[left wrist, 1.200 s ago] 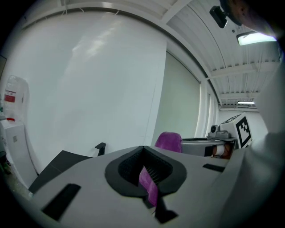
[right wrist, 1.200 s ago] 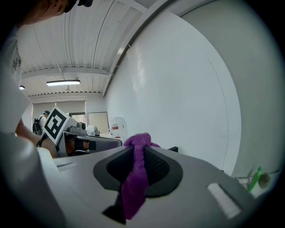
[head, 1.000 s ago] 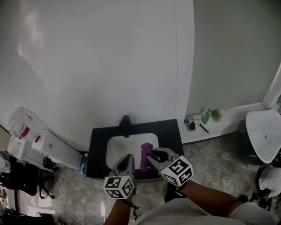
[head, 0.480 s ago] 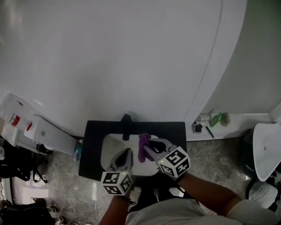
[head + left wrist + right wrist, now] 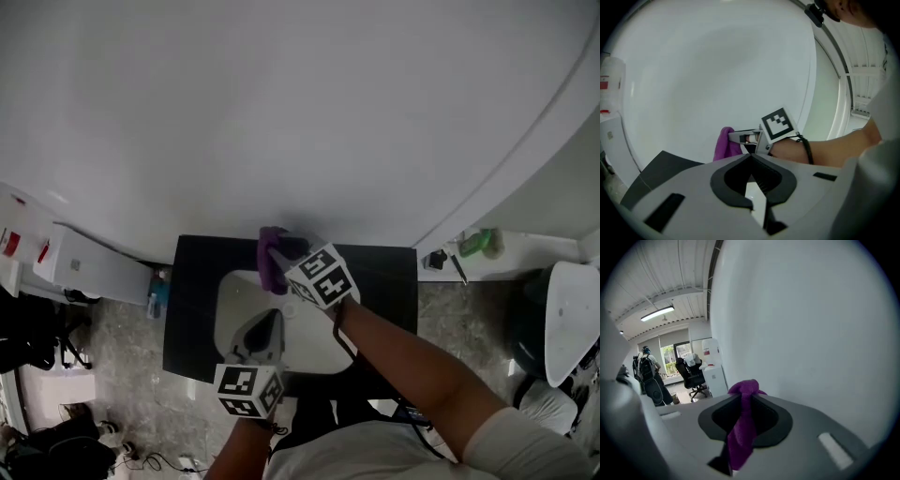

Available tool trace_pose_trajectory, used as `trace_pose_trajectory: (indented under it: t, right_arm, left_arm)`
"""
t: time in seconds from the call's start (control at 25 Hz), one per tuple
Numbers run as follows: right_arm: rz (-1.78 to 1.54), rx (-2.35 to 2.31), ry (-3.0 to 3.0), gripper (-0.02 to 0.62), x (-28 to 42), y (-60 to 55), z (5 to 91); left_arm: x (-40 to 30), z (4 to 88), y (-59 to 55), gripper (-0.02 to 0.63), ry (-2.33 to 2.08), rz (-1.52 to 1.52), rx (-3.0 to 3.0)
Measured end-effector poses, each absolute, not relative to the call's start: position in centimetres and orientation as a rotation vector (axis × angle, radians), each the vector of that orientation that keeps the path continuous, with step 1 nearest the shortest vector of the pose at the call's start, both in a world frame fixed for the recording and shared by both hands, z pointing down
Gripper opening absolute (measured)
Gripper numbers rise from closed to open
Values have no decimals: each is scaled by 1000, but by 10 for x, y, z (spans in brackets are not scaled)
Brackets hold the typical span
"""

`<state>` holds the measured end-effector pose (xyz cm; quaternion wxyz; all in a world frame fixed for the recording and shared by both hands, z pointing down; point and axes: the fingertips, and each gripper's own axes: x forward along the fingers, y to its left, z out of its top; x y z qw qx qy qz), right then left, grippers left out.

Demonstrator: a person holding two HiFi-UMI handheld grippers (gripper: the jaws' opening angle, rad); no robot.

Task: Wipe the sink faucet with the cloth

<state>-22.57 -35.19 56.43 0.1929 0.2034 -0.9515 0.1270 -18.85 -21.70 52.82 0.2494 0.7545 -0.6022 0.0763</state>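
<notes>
Closest to the person, the left gripper [image 5: 266, 326] hangs over the front half of the white sink [image 5: 231, 292], its jaws pressed together with nothing between them. The sink is set into a black tabletop [image 5: 192, 323] that stands against a plain white wall [image 5: 281, 112]. Further back, the person's right forearm [image 5: 403, 356] reaches across the basin, carrying the right gripper [image 5: 284, 255] to the rear edge of the sink. That gripper's jaws are clamped on a purple cloth [image 5: 271, 260], which bunches up above the jaw tips and trails down between them in the right gripper view. The cloth sits at the back rim of the basin, close to the wall; the faucet cannot be made out behind the cloth and gripper. To the left of the tabletop stands a white cabinet [image 5: 89, 272], and to the right a green bottle [image 5: 480, 242] lies on a low ledge by the wall.
</notes>
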Motion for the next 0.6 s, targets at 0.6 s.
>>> trace_pose_trajectory:
  t: [0.6]
  right_arm:
    - [389,638,-2680,63,-225,-365,579]
  left_arm:
    - [-224,553,-234,6,-1568,187,2046]
